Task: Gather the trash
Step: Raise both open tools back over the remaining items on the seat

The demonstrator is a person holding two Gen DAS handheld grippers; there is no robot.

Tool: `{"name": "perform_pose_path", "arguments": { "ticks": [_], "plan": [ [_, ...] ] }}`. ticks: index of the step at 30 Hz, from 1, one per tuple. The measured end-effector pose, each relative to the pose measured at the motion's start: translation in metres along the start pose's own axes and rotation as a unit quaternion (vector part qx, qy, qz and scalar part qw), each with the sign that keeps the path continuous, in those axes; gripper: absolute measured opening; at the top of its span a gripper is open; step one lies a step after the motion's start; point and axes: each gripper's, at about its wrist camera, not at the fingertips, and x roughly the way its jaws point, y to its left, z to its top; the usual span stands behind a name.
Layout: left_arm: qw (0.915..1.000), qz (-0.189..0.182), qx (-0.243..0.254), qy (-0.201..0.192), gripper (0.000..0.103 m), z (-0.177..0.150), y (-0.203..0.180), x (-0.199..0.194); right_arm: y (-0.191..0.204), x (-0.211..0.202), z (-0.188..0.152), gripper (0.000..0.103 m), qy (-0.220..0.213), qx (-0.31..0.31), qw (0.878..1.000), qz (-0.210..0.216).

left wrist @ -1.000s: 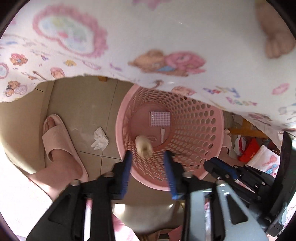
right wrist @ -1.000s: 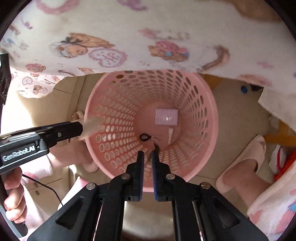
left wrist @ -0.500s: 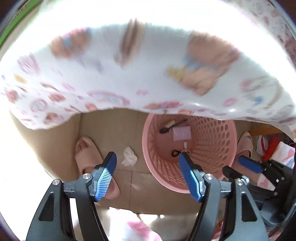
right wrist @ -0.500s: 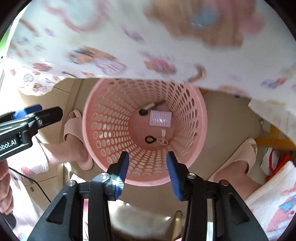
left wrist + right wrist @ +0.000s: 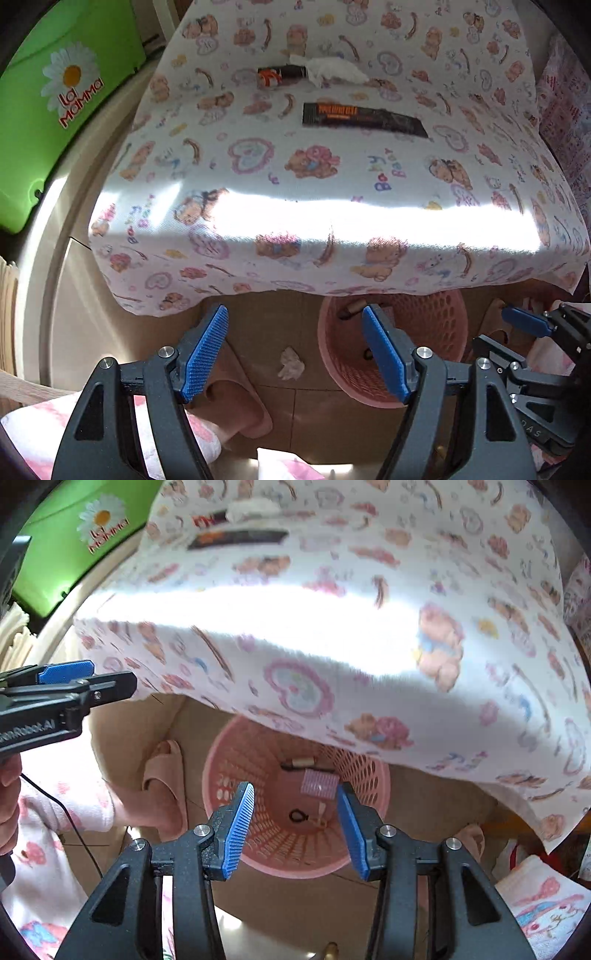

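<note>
A pink perforated basket stands on the floor, partly under the table's edge, and shows in the right wrist view with small scraps inside. On the bear-print tablecloth lie a black wrapper, a small black-and-red tube and a white crumpled tissue. Another crumpled tissue lies on the floor left of the basket. My left gripper is open and empty above the floor. My right gripper is open and empty above the basket.
A green box with a daisy logo stands at the far left. A pink slipper and foot are below the left gripper. Another slipper lies left of the basket. Red and white items sit at the far right.
Both grippers opened and dropped their scraps into the basket. Both have since risen and tilted up, so the tabletop and its trash have come into view.
</note>
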Motion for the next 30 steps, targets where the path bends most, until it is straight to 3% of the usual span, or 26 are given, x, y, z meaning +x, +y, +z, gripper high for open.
{"name": "perform_pose_path", "arguments": {
  "ticks": [2, 4, 6, 9, 14, 17, 20, 23, 25, 27, 28, 30],
  "plan": [
    [0.9997, 0.006, -0.003, -0.022, 0.074, 0.003, 0.002, -0.010, 0.001, -0.009, 0.004, 0.057, -0.022, -0.008, 1.000, 0.000],
    [0.9979, 0.031, -0.011, -0.056, 0.075, 0.005, 0.004, -0.023, 0.002, -0.018, 0.006, 0.057, -0.046, -0.011, 0.999, -0.016],
    [0.9918, 0.076, -0.006, -0.102, 0.093, 0.005, 0.004, -0.036, 0.001, -0.028, 0.009, 0.057, -0.069, -0.013, 0.997, -0.018],
    [0.9843, 0.090, -0.012, -0.151, 0.098, 0.008, 0.011, -0.053, -0.002, -0.039, 0.013, 0.058, -0.095, -0.012, 0.995, -0.021],
    [0.9816, 0.052, -0.032, -0.181, 0.102, 0.013, 0.026, -0.066, -0.008, -0.056, 0.017, 0.072, -0.136, -0.003, 0.990, -0.025],
    [0.9747, 0.053, -0.025, -0.216, 0.102, 0.009, 0.020, -0.079, -0.012, -0.066, 0.019, 0.072, -0.158, 0.000, 0.987, -0.034],
    [0.9690, 0.064, -0.041, -0.235, 0.102, 0.010, 0.024, -0.088, -0.014, -0.085, 0.021, 0.073, -0.203, -0.005, 0.976, -0.074],
    [0.9694, 0.036, -0.060, -0.235, 0.102, 0.020, 0.034, -0.093, -0.018, -0.106, 0.026, 0.078, -0.245, -0.010, 0.966, -0.080],
    [0.9633, 0.060, -0.062, -0.254, 0.102, 0.028, 0.037, -0.099, -0.018, -0.115, 0.032, 0.078, -0.260, -0.017, 0.961, -0.091],
    [0.9574, 0.123, -0.040, -0.258, 0.102, 0.039, 0.034, -0.104, -0.020, -0.119, 0.037, 0.078, -0.268, -0.016, 0.957, -0.109],
    [0.9579, 0.135, -0.020, -0.252, 0.102, 0.046, 0.031, -0.105, -0.022, -0.120, 0.040, 0.078, -0.267, -0.013, 0.957, -0.110],
    [0.9586, 0.120, 0.002, -0.258, 0.102, 0.056, 0.031, -0.112, -0.028, -0.120, 0.048, 0.078, -0.260, -0.011, 0.961, -0.095]
  ]
}}
